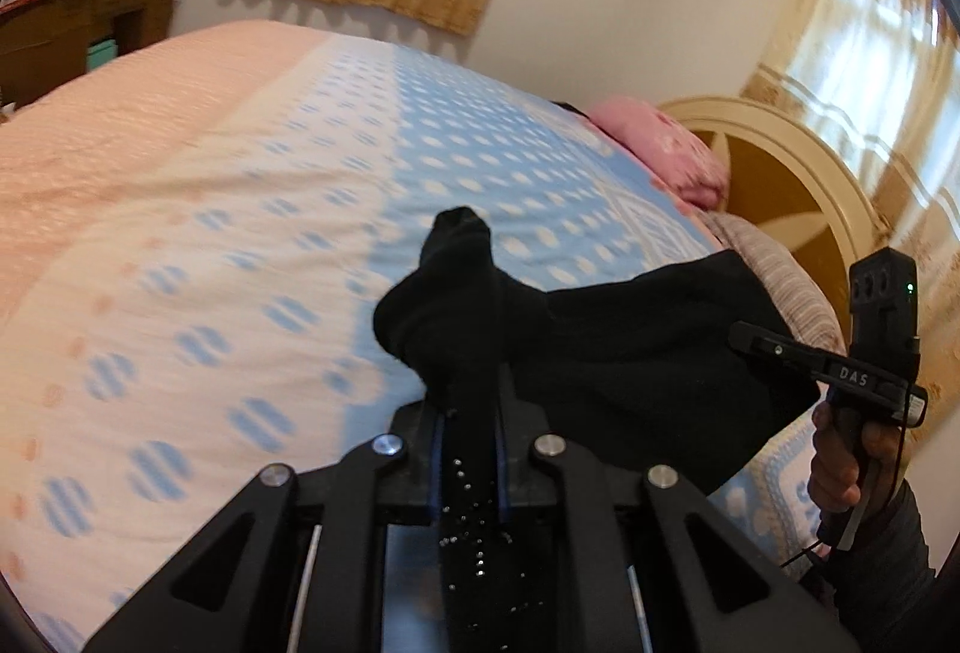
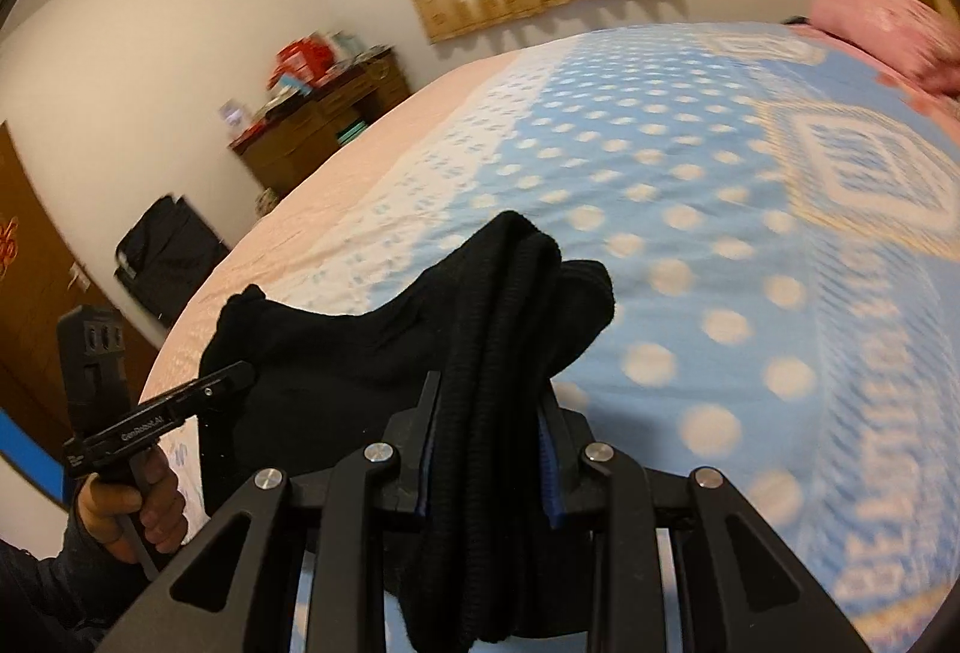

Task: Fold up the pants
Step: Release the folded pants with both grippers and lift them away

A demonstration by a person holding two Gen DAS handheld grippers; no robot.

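Black pants [image 1: 600, 353] hang stretched between my two grippers above the bed. My left gripper [image 1: 468, 413] is shut on a bunched edge of the pants, with cloth draped over and hiding the fingertips. My right gripper [image 2: 492, 413] is shut on a thick ribbed fold of the pants [image 2: 360, 353], which spill out both in front of and behind the jaws. Each gripper shows in the other's view: the right one [image 1: 744, 335] at the pants' right edge, the left one [image 2: 240, 371] at their left edge.
The bed has a blue and white dotted cover [image 1: 480, 143] with a pink strip [image 1: 150, 113] on its far side. Pink pillows [image 1: 666, 143] lie by a cream headboard [image 1: 780, 161]. A wooden dresser [image 2: 318, 125] and a black suitcase [image 2: 168, 251] stand by the wall.
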